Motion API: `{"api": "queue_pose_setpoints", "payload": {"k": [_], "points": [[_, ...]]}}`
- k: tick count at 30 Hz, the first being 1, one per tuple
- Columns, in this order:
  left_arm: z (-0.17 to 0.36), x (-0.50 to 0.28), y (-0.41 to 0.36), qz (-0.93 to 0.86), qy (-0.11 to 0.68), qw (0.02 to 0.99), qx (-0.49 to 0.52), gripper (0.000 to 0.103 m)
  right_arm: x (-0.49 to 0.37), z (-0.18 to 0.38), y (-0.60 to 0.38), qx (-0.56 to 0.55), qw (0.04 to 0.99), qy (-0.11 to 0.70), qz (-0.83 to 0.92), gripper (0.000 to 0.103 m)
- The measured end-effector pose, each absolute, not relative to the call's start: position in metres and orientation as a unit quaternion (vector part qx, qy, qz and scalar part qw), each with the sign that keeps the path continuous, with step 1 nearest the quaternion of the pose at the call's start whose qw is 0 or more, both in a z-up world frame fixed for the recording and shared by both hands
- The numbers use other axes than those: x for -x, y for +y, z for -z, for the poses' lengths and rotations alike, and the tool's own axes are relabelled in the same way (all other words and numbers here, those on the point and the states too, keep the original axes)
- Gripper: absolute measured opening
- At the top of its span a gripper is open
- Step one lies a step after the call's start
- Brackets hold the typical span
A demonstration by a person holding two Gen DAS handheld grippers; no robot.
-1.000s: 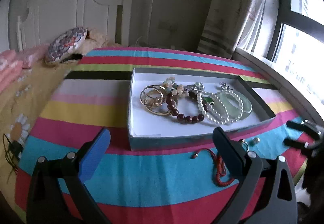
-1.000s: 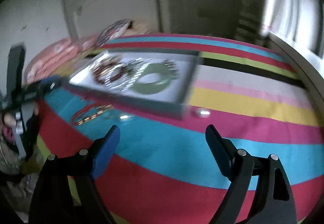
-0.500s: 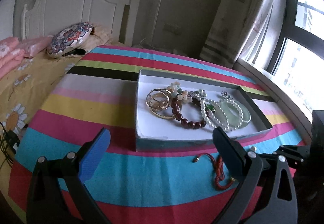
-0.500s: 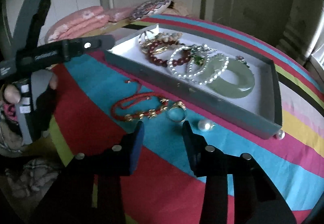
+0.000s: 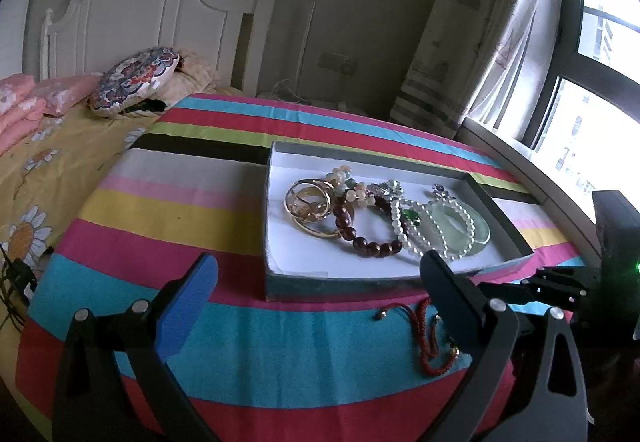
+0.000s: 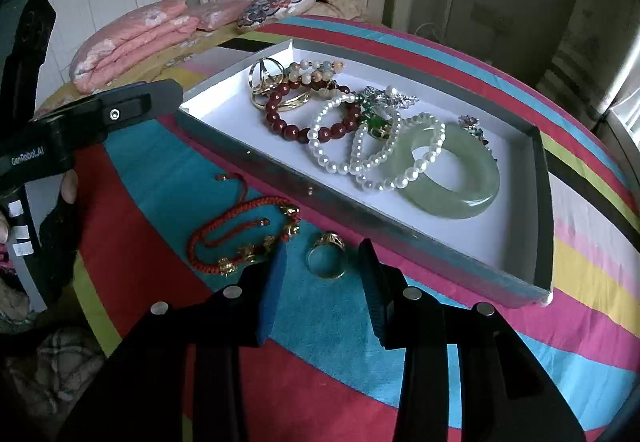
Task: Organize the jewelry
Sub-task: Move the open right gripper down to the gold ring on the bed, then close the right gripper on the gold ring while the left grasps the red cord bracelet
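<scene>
Right gripper (image 6: pixel 322 278), jaws partly open and holding nothing, poised over a gold ring (image 6: pixel 327 256) that lies between its fingertips on the striped cloth (image 6: pixel 160 162), just outside the near wall of the grey tray (image 6: pixel 542 202). Left gripper (image 5: pixel 320 282), jaws wide and empty, faces the same tray. A red cord bracelet (image 6: pixel 240 234) lies beside the ring; beaded bracelets, pearl strands and a jade bangle (image 6: pixel 460 178) rest inside the tray.
</scene>
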State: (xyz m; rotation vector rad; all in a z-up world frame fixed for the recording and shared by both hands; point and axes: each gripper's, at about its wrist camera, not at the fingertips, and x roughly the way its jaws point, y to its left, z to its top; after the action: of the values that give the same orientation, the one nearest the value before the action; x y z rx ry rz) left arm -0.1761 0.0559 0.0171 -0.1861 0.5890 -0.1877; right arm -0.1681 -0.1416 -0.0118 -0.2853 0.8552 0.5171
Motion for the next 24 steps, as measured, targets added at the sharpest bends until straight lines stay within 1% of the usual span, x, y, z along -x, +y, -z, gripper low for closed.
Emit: {"api": "queue_pose_setpoints", "payload": {"k": [1,3,4,11,17,24], "points": [[-0.017,0.176,0.056,0.093,0.29,0.948,0.092,0.1,0.168,0.011,-0.141,0.138,0.868,0.408,-0.247,0.029],[-0.016,0.176,0.056,0.094,0.292,0.947,0.09,0.1,0.17,0.012,-0.142,0.138,0.87,0.405,-0.247,0.023],[-0.016,0.176,0.055,0.093,0.293,0.948,0.087,0.1,0.17,0.012,-0.142,0.136,0.871,0.403,-0.246,0.022],[-0.015,0.175,0.052,0.092,0.297,0.947,0.075,0.1,0.174,0.014,-0.141,0.143,0.876,0.393,-0.239,0.022],[-0.015,0.175,0.053,0.092,0.299,0.947,0.073,0.1,0.193,-0.001,-0.163,0.111,0.895,0.357,-0.243,0.021],[-0.014,0.173,0.052,0.089,0.303,0.947,0.068,0.1,0.199,-0.012,-0.213,0.057,0.922,0.325,-0.2,0.021]]}}
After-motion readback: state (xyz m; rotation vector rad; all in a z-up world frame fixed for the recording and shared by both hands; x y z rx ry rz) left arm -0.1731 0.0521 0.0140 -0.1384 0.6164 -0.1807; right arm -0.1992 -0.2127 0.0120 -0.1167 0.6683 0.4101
